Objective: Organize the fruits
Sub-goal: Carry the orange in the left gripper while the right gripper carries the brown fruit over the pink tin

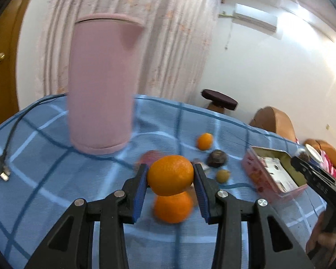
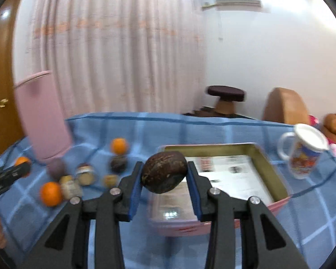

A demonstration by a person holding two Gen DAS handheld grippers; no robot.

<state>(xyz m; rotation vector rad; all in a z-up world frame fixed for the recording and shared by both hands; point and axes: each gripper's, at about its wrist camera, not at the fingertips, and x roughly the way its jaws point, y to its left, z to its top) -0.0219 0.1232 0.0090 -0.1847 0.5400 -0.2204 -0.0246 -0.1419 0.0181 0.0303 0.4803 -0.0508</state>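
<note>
My left gripper [image 1: 170, 177] is shut on an orange [image 1: 170, 174], lifted above the blue checked tablecloth [image 1: 56, 179]. A second orange [image 1: 172, 208] lies just below it. My right gripper [image 2: 164, 174] is shut on a dark brown, wrinkled fruit [image 2: 164, 171], held over the near left corner of the open pink tin box [image 2: 212, 146]. More fruit lies loose to the left of the box: a small orange [image 2: 119, 145], a dark fruit [image 2: 118, 164], an orange [image 2: 51, 194] and some blurred yellowish pieces [image 2: 86, 177].
A tall pink cylinder [image 1: 100, 85] stands at the back left of the table. A black cable with a plug [image 1: 2, 170] lies at the left edge. A lidded white mug [image 2: 302, 154] stands right of the box. Printed paper lines the box floor [image 2: 230, 172].
</note>
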